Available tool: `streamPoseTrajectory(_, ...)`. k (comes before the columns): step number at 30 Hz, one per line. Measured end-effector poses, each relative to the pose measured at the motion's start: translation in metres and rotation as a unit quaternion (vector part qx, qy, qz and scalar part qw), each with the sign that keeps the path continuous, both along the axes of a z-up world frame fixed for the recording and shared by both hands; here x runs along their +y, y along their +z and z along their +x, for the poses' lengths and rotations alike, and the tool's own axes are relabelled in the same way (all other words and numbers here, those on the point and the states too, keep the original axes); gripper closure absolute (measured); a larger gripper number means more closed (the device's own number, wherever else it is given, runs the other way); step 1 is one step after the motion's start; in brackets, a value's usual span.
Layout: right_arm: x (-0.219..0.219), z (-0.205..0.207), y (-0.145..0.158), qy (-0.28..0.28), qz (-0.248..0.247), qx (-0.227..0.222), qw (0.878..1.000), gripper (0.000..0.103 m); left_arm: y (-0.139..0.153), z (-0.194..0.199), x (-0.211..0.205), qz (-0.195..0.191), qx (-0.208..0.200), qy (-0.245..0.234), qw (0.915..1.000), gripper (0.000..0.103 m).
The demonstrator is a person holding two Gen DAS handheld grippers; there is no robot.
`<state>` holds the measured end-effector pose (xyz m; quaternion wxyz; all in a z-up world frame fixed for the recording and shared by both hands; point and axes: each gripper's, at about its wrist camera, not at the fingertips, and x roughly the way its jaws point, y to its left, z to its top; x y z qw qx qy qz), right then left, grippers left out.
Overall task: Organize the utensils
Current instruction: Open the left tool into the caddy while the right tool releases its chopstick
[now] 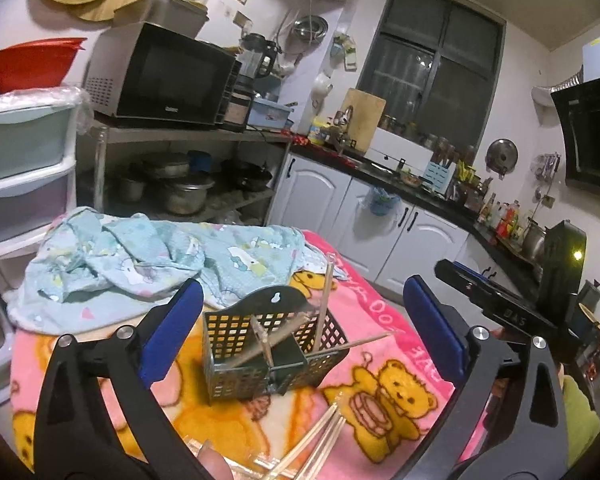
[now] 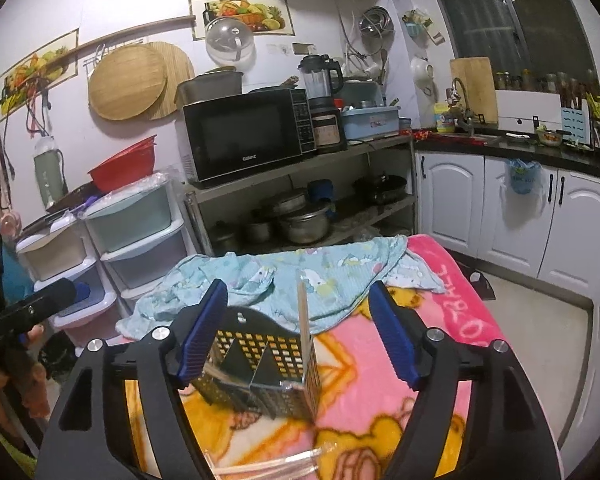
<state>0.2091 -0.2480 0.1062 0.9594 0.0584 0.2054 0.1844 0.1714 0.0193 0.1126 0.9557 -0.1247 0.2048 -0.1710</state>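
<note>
A black perforated utensil basket stands on the pink blanket, with a divider inside. Several wooden chopsticks are in it: one upright, others leaning or lying across the rim. My left gripper is open wide, its blue pads apart from the basket on either side. More loose chopsticks lie in front of the basket. In the right wrist view the basket and the upright chopstick sit between the open jaws of my right gripper, which touches nothing. Wrapped chopsticks lie below it.
A crumpled light-blue cloth covers the far part of the pink bear blanket. Behind stand plastic drawers, a metal shelf with a microwave and pots, and white cabinets. A person's hand shows at the left.
</note>
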Motion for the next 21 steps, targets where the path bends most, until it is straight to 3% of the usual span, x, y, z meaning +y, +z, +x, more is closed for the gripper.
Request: streamPoseTrajectory(21, -0.008, -0.043, -0.019, 0.012, -0.023, 0.019, 0.999, 0.027, -0.024, -0.043, 0.018, 0.003, 0.023, 0.034, 0.9991, 0.011)
